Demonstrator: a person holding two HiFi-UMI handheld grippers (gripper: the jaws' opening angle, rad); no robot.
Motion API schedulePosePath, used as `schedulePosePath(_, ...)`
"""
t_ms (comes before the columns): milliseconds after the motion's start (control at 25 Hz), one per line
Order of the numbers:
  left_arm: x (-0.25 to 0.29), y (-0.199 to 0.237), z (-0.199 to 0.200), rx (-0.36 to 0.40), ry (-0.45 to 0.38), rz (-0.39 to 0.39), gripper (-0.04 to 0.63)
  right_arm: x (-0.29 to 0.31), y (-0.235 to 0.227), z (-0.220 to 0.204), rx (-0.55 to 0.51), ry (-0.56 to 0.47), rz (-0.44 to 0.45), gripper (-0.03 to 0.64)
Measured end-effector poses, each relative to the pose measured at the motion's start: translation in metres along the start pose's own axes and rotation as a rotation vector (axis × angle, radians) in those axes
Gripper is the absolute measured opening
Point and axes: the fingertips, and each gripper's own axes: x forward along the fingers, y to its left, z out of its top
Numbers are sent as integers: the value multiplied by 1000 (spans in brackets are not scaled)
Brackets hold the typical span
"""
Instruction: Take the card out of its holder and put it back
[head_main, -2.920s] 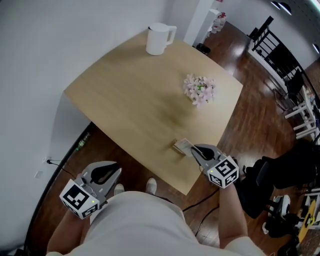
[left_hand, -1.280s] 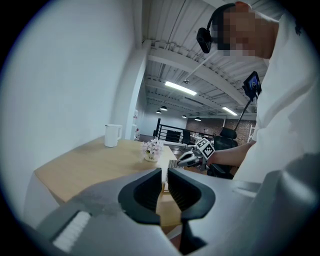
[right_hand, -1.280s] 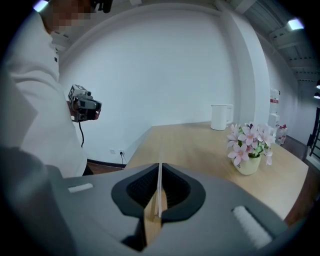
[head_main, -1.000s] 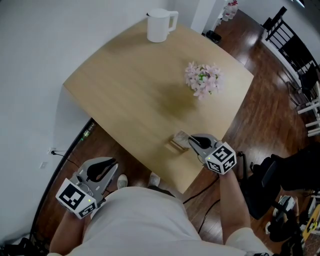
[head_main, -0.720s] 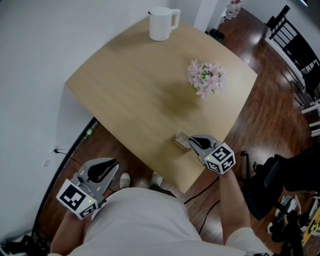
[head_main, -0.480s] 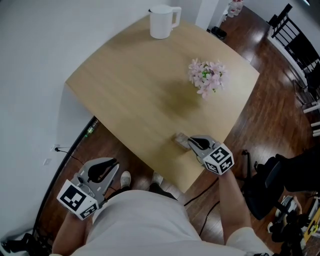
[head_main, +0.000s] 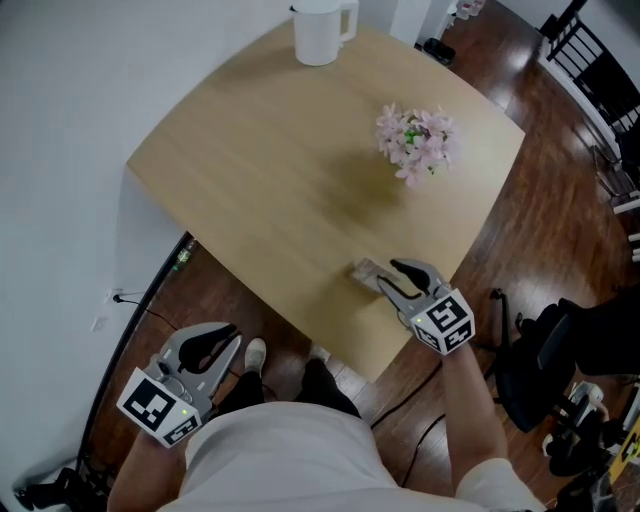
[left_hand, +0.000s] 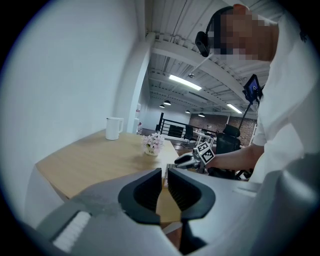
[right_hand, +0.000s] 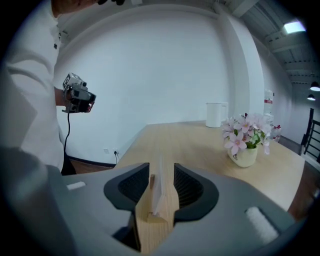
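A small wooden holder (head_main: 362, 269) with a pale card standing in it sits near the table's near-right edge. My right gripper (head_main: 385, 276) reaches it from the edge. In the right gripper view the card (right_hand: 159, 186) stands upright in the holder's slot (right_hand: 154, 226), between the jaws of the right gripper (right_hand: 161, 175). Those jaws have just been opening and are now open, with neither pad touching the card. My left gripper (head_main: 222, 339) hangs off the table at the lower left; its jaws (left_hand: 165, 176) are shut and empty.
A white mug (head_main: 319, 34) stands at the table's far corner, and a small pot of pink flowers (head_main: 415, 141) sits mid-right. The wooden table (head_main: 260, 180) ends just behind the holder. Dark chairs (head_main: 590, 70) stand at the right, over the wood floor.
The right gripper's jaws, shut on the card half a second ago, have spread apart. The card stays upright in its holder. The left gripper has hardly moved.
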Motion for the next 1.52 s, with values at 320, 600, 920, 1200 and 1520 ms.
schedulePosePath(320,-15,-14,5,100,5,-141,44,-56,35,22,32,-52,-236,183)
schedulePosePath(600,-85,-7,-22,198,-44,-321,44,-97,165,21,128,-94,-481,182)
schedulePosePath(920,-226,17,-90,246,-46,-479,44,-107,399,29,275,-99,-703,183)
schedulePosePath(1200,-291,12,-111,277,-52,-547,44,-124,518,43,325,-123,-795,183)
schedulePosePath(1520,-323,-37,-130,303,-78,-583,44,-153,596,32,319,-155,-828,176)
